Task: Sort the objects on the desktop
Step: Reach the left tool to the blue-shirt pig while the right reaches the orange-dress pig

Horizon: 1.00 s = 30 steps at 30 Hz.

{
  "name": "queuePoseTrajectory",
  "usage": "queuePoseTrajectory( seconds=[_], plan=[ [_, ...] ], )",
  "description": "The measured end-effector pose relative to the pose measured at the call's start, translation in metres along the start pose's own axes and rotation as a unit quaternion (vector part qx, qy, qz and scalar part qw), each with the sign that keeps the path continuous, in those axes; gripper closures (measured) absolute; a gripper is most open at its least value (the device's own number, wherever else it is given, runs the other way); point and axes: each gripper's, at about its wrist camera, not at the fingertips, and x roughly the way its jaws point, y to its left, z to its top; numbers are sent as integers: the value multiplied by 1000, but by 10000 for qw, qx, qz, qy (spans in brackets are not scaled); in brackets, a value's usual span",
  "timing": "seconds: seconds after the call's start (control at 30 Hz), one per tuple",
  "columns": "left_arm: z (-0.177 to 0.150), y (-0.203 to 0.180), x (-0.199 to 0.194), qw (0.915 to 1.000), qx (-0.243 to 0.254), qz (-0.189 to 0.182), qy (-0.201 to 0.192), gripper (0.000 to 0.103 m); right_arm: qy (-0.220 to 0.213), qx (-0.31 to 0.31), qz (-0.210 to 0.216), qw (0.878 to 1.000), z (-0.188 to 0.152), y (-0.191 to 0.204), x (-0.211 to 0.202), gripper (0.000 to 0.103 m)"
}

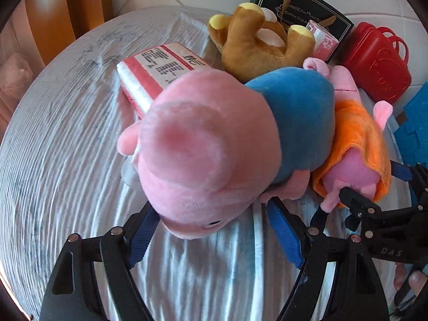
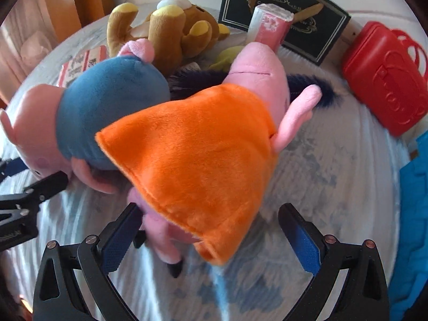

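A pink pig plush in a blue shirt (image 1: 208,144) lies on the round table, head toward my left gripper (image 1: 214,230). The left jaws are open, one on each side of its head. A second pig plush in an orange dress (image 2: 192,155) lies beside it; it also shows in the left wrist view (image 1: 358,147). My right gripper (image 2: 211,230) is open, its jaws around the orange plush's legs. A brown bear plush (image 1: 256,45) lies behind the pigs.
A tissue pack (image 1: 157,72) lies left of the bear. A black box (image 2: 289,18) and a small pink carton (image 2: 270,24) stand at the back. A red toy case (image 2: 385,75) and blue plastic (image 2: 414,214) are on the right. The table wears a wrinkled plastic cover (image 1: 67,160).
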Motion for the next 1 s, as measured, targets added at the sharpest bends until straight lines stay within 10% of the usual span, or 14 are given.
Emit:
queuePoseTrajectory(
  seconds=[0.3, 0.57, 0.73, 1.0],
  plan=[
    [-9, -89, -8, 9976, 257, -630, 149, 23, -90, -583, -1149, 9916, -25, -63, -24, 1],
    [-12, -111, -53, 9986, 517, 60, -108, 23, 99, 698, 342, 9969, -40, -151, -43, 0],
    [14, -119, -80, 9950, 813, 444, -372, 21, -46, 859, 809, 9930, -29, -150, -51, 0],
    [24, -121, -22, 9846, 1467, 880, 362, 21, 36, 856, 1141, 9898, -11, -122, -49, 0]
  ],
)
